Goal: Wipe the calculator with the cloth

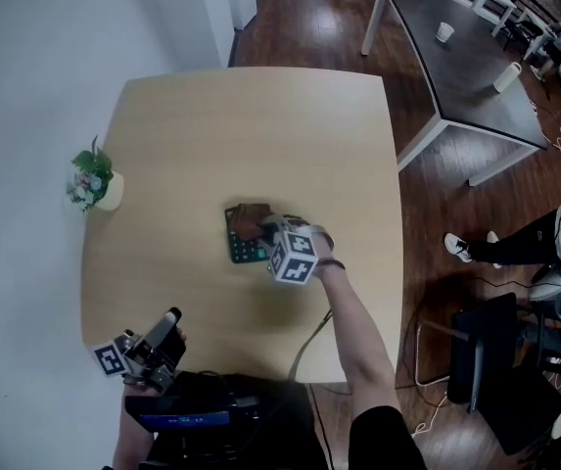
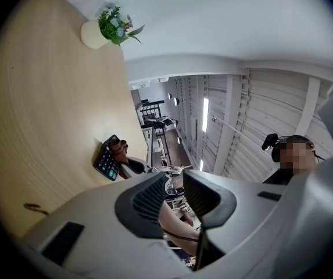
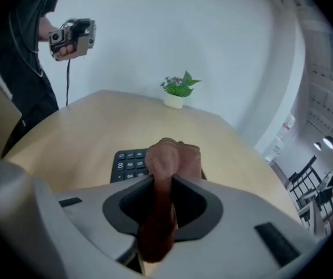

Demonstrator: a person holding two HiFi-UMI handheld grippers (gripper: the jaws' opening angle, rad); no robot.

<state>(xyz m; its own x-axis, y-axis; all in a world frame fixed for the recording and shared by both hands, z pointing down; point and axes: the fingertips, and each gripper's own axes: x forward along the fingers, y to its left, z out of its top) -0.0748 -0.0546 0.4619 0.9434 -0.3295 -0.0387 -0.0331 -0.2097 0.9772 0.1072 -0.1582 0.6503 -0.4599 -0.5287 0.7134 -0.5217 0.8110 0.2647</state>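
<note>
Light wooden desk [image 1: 260, 125], open across its far half and right edge. A potted plant [image 1: 94, 179] stands at the left edge. Near the middle, the calculator [image 1: 245, 252] lies under the right gripper [image 1: 261, 231] clamping a cloth [image 1: 250, 226], blocking that spot.

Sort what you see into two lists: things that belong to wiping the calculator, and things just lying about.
The job:
calculator
cloth, over the calculator
right gripper, fingers shut on the cloth

Lying about:
plant
cup on the grey table
left gripper, open, holding nothing
</note>
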